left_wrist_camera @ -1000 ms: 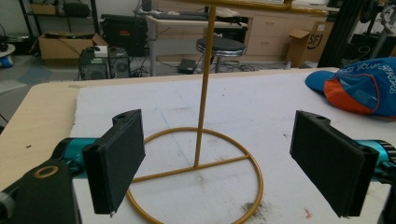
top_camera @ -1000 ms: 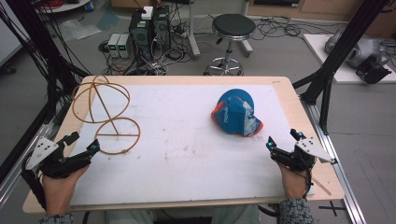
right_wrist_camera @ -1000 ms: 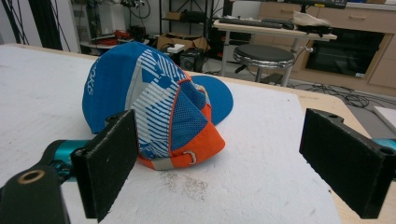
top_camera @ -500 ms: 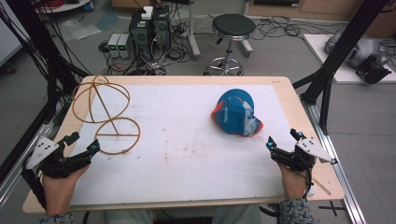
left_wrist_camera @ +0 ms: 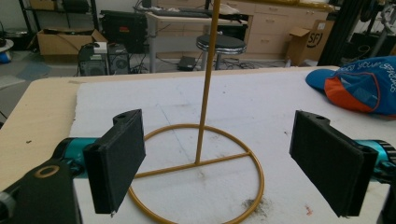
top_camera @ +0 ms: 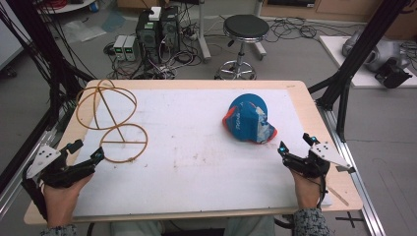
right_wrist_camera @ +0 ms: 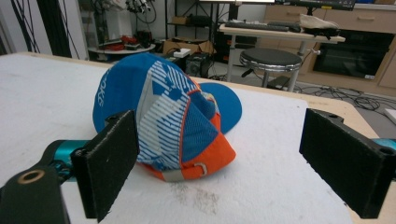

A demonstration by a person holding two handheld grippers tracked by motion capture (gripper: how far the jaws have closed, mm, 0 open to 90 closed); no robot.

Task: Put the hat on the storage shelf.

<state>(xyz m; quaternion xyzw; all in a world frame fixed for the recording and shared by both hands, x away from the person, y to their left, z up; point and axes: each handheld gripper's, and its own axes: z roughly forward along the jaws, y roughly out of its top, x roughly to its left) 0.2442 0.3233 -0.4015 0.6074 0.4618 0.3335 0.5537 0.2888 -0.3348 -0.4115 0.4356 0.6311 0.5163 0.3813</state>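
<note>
A blue, white and orange cap [top_camera: 248,119] lies on the white mat at the right of the table, and looms close in the right gripper view [right_wrist_camera: 168,116]. A gold wire stand [top_camera: 110,120] with a round base and hoop top rests at the left; its base ring and upright rod [left_wrist_camera: 201,158] sit just beyond the left jaws. My left gripper [top_camera: 84,151] is open near the table's front left, just short of the stand's base ring. Toward the front right, my right gripper [top_camera: 295,144] stands open, a short way in front of the cap.
The white mat [top_camera: 196,162] covers most of the wooden table [top_camera: 295,88]. Black frame posts [top_camera: 344,83] stand at both sides. On the floor beyond the far edge are a stool [top_camera: 244,29] and computer boxes with cables [top_camera: 157,29].
</note>
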